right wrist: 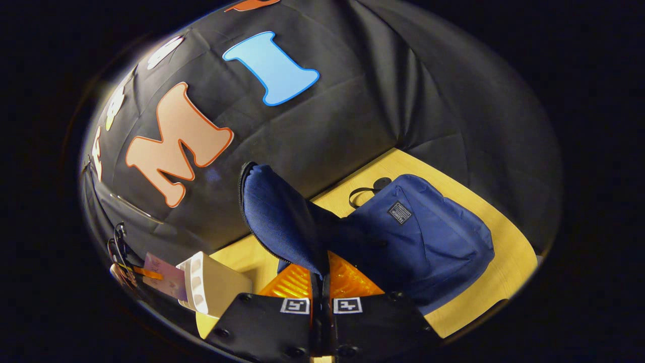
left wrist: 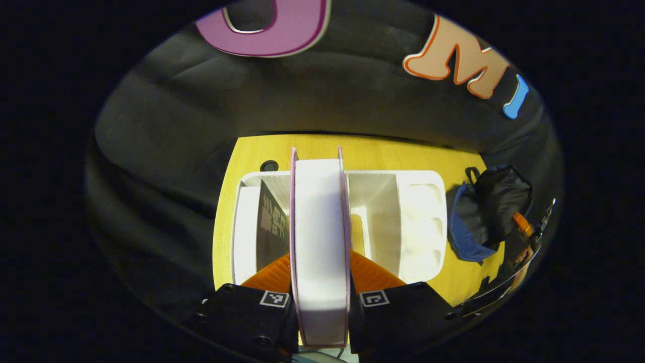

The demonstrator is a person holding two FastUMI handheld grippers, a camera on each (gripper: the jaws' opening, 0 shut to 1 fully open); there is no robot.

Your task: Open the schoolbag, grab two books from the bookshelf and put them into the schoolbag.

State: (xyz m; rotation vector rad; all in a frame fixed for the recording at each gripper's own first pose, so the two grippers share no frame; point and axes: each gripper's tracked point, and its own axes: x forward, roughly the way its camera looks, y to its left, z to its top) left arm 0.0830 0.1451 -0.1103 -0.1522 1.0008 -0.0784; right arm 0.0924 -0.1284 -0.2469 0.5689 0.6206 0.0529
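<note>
From above in the left gripper view, my left gripper (left wrist: 321, 269) is shut on a pink-covered book (left wrist: 320, 237), held spine away over the white bookshelf (left wrist: 421, 222). A dark book (left wrist: 272, 227) still stands in the shelf's left slot. The blue schoolbag (left wrist: 496, 212) lies to the right on the table. In the right gripper view, my right gripper (right wrist: 321, 275) is shut on the bag's unzipped flap (right wrist: 282, 217) and holds it raised above the schoolbag (right wrist: 428, 237). The pink book (right wrist: 164, 280) shows at the far left, beside the bookshelf (right wrist: 211, 285).
The yellow table (left wrist: 252, 151) carries the shelf and the bag, with a black cable hole (left wrist: 269, 165) near its back edge. Black cloth wall closes in behind and around. The shelf's right side has small rounded compartments (left wrist: 423, 222).
</note>
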